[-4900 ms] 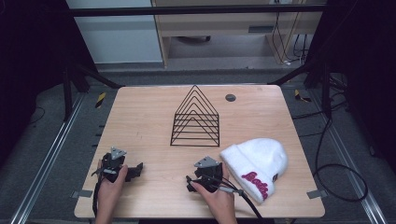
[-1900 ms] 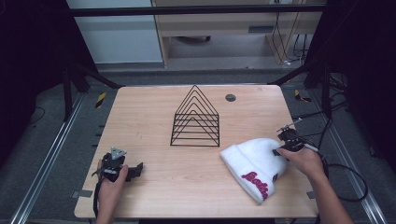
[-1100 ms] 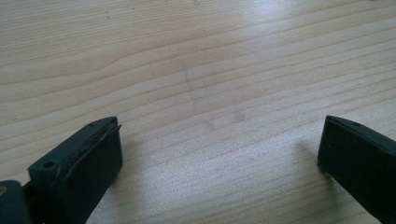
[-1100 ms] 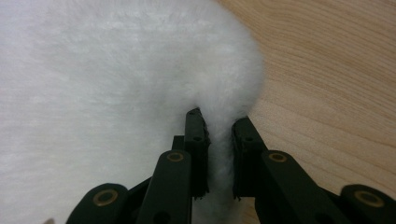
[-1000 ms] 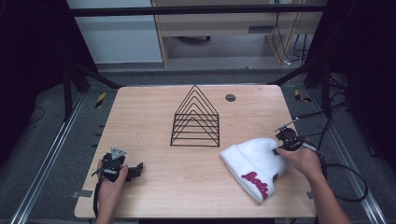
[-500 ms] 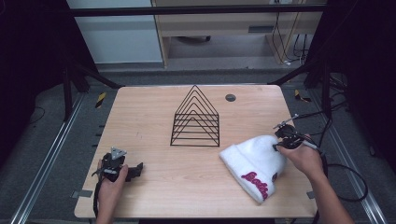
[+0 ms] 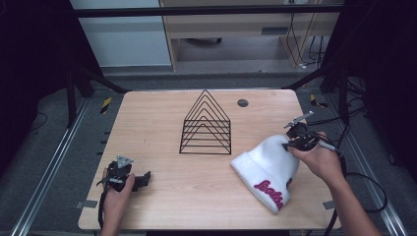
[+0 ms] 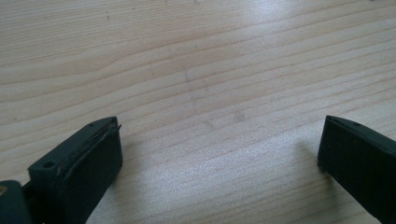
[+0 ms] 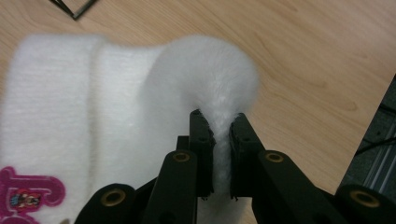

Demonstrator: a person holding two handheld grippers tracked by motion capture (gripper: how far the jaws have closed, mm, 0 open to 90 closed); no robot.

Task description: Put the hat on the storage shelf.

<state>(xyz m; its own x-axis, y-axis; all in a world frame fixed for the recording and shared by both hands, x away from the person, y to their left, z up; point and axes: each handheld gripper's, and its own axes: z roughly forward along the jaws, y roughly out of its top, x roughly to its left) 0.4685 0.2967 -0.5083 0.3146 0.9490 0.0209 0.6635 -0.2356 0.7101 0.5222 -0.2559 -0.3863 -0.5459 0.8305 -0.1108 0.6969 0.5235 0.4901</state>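
Your right tongs (image 9: 219,140) are now clamped on the crown of the hat (image 7: 268,164), a fold of white knit pinched tight between the 2 pads. A second ago they sat lower against the hat; since then your right hand has come up a little, and in the right gripper view the crown is pulled into a raised hump while the cuff with the pink lettering lies flat on the desk (image 7: 162,123). So the grasp looks made, and the lift seems to have just begun.

The hat sits at the right side of the desk, near its front edge, just right of the black wire rack (image 7: 206,123) and apart from it. Most of the hat rests on the wood; the pinched top is the part that has risen.

Your left tongs (image 8: 219,154) have not moved: they rest at the front left of the desk, spread wide with bare wood between them.

The grip is on a thin fold of soft knit, so I judge it could slip if you pull up fast. Raise it steadily and watch that the cuff comes free of the desk.
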